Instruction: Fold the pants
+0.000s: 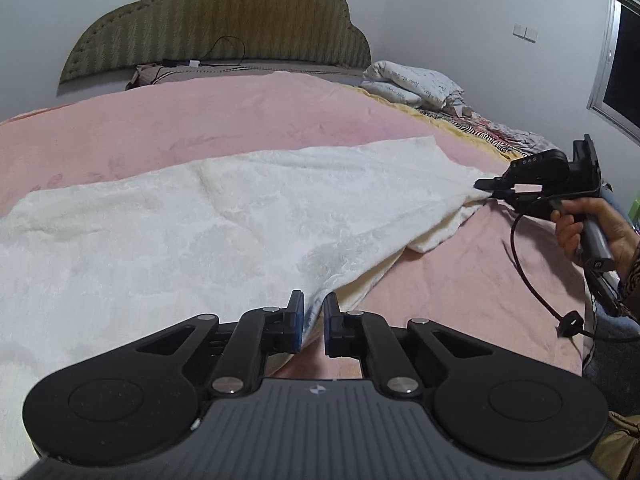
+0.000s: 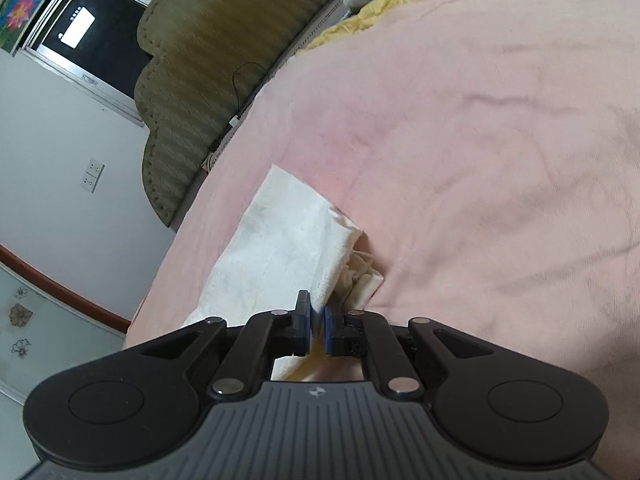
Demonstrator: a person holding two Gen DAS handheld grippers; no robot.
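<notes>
Your left gripper (image 1: 313, 322) clamps the white pants (image 1: 180, 216) at the near edge; your right gripper (image 2: 316, 328) clamps another corner, lifted off the bed (image 2: 480, 140).

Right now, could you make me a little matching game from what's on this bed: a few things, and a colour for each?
Things:
1. pants
2. blanket
3. headboard
4. gripper pads

Colours:
a. olive green
b. blue
c. white
d. pink

Pairs: 1-c, 2-d, 3-a, 4-b
</notes>
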